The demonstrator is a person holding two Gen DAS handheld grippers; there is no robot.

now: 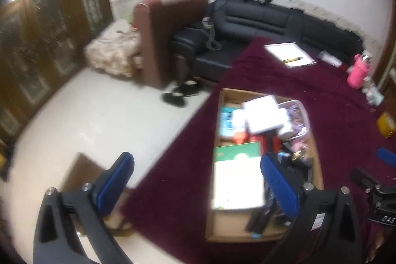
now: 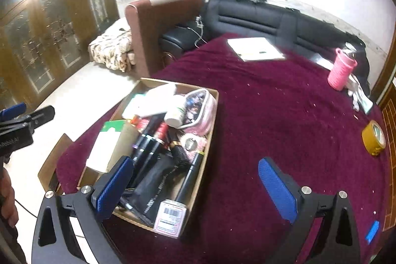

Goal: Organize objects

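Below and ahead of both grippers, on the maroon-covered table (image 2: 284, 115), sits the open cardboard box (image 2: 212, 100), already crowded: white cartons, a green-and-white packet (image 1: 237, 152), a pink pouch (image 2: 198, 105), a white bottle (image 2: 177, 113), dark tubes (image 2: 148, 142), a small barcoded tin (image 2: 170, 217) at the near corner. Left gripper (image 1: 198, 182) spread wide, nothing between the blue pads, poised above the box's near half. Right gripper (image 2: 195, 184) equally wide and empty, with the box under its left finger and bare cloth under its right.

Judged from this: between placements, with both grippers free and raised clear of the box, so a fresh pick looks due. Still loose on the cloth: a yellow tape roll (image 2: 373, 137) far to the right of the right gripper, a pink knitted cup (image 2: 341, 68) well beyond it near the far edge, a white notebook (image 2: 257, 48) with a pen straight ahead at the back, a small blue piece (image 2: 372, 230) close by the right finger.

Next move likely calls for swinging the right gripper rightward toward the tape roll, lowering over it with pads straddling the rim, then closing. Box nearly full, so a free gap must be chosen before release. Left view blurred; finer detail there not readable.
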